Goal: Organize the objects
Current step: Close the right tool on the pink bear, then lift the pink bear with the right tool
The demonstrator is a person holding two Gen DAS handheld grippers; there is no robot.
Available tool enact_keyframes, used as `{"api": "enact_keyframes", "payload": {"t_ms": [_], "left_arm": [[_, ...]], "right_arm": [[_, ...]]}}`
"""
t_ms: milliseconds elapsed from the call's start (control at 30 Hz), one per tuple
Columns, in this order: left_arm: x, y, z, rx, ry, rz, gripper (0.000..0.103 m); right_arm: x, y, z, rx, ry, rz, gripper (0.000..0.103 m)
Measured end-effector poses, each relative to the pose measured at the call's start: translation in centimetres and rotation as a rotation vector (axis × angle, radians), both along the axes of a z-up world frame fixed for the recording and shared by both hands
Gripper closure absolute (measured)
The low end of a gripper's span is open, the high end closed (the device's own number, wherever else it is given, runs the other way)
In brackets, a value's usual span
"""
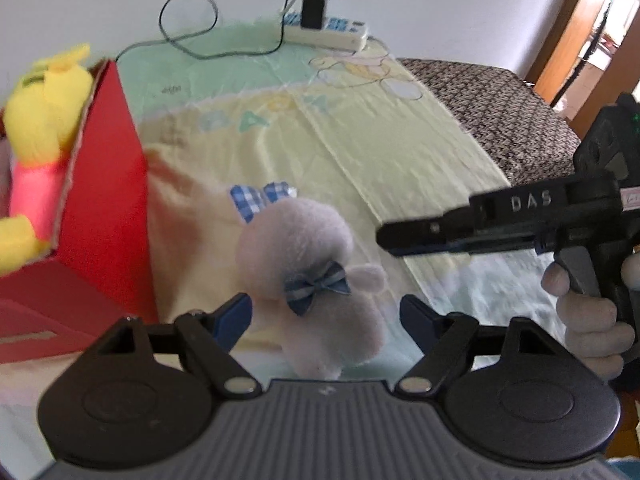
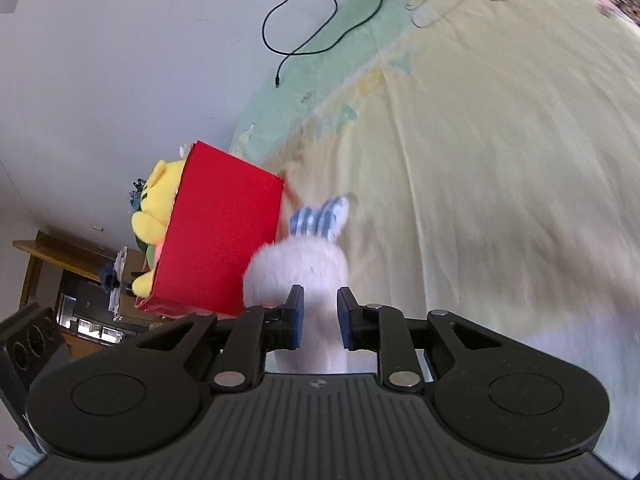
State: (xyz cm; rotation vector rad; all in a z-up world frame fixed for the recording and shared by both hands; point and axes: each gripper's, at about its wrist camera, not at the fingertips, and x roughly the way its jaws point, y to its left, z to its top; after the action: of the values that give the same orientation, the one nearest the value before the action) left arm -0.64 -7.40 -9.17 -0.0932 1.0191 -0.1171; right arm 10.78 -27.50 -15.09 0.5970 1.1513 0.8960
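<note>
Left hand-held gripper (image 1: 324, 312) wide around white plush bunny (image 1: 304, 248) (untouched) | right hand-held gripper (image 2: 319, 316) narrow, pinching bunny | red box (image 1: 96, 208) left, holding yellow plush (image 1: 44, 120)

Each camera looked forward along its own fingers, low and close over the bed sheet (image 1: 360, 128). Both views shared the white plush rabbit (image 1: 304, 248), red box (image 2: 224, 232) and yellow toy (image 2: 154, 208).
</note>
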Motion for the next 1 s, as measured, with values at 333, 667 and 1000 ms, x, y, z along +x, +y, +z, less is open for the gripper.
{"api": "enact_keyframes", "payload": {"t_ms": [333, 667, 1000], "left_arm": [[1.9, 1.0, -2.2, -0.004, 0.061, 0.067, 0.022], [0.3, -0.4, -1.3, 0.005, 0.027, -0.031, 0.022], [-2.5, -1.7, 2.5, -0.017, -0.102, -0.239, 0.022]], "right_arm": [[0.6, 3.0, -2.5, 0.123, 0.153, 0.053, 0.067], [-2.4, 0.8, -0.5, 0.122, 0.134, 0.016, 0.069], [-7.5, -1.4, 5.0, 0.140, 0.011, -0.156, 0.068]]}}
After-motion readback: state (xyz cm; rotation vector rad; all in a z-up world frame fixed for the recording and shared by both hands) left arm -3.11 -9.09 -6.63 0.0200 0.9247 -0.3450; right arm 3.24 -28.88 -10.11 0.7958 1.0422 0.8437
